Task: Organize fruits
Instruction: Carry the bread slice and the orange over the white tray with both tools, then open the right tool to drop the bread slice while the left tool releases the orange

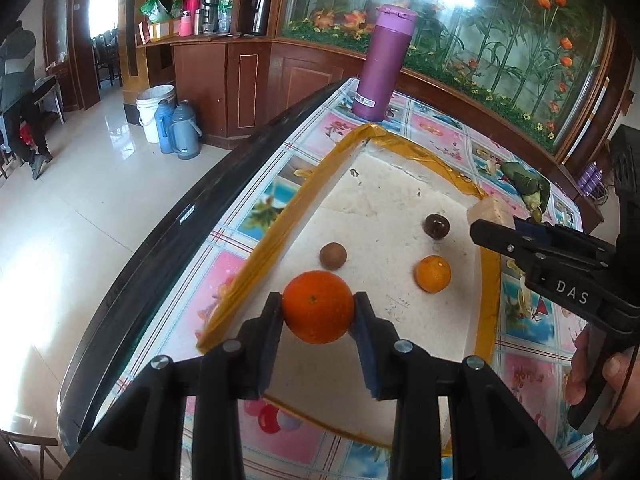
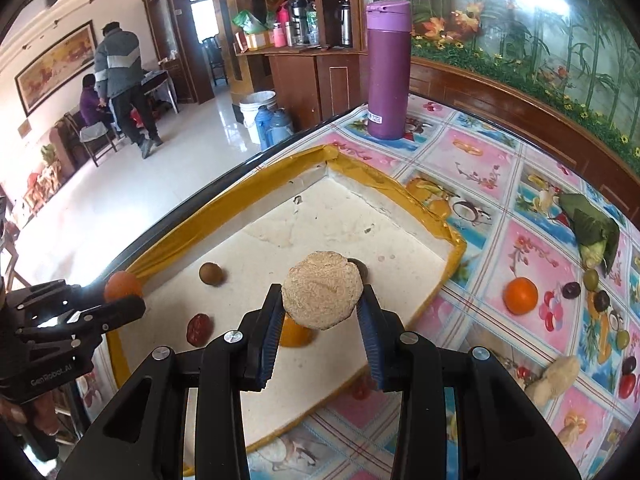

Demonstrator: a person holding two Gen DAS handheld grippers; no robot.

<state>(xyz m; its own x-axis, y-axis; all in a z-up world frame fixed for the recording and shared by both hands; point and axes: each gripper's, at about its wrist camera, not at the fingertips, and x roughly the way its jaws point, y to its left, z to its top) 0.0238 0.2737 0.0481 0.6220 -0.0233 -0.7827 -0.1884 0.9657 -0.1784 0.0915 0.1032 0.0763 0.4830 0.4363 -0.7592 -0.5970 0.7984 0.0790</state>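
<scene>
The left gripper (image 1: 318, 308) is pinching a large round orange fruit (image 1: 318, 307) between its two black fingers (image 1: 270, 322), one pad pressing on each side. It is holding the fruit over the near left part of the shallow white foam tray with yellow tape rim (image 1: 276, 216). The right gripper (image 2: 322, 304) is squeezing a flat round beige biscuit-like disc (image 2: 322, 290) in the same way, over the near middle of the tray (image 2: 224, 178).

The left wrist view is showing a small round brown fruit (image 1: 333, 256), a dark purple round fruit (image 1: 436, 225) and a smaller orange mandarin (image 1: 433, 274) lying apart on the tray floor, just beyond the held orange. The disc is appearing there only as a pale corner (image 1: 490, 211) at the right gripper's tip. The right wrist view is adding a wrinkled red date (image 2: 199, 329) in the tray's near left part. It is also showing loose things on the flowered tablecloth (image 2: 480, 160) to the right of the tray: another orange (image 2: 520, 295), a green leaf-wrapped bundle (image 2: 592, 232), small dark and green fruits, and a pale knobbly piece (image 2: 554, 378).

The far half of the tray is lying bare. The dark table edge (image 1: 160, 216) is running close along the tray's left side. A tall purple flask (image 1: 382, 62) is standing upright just past the far corner.
</scene>
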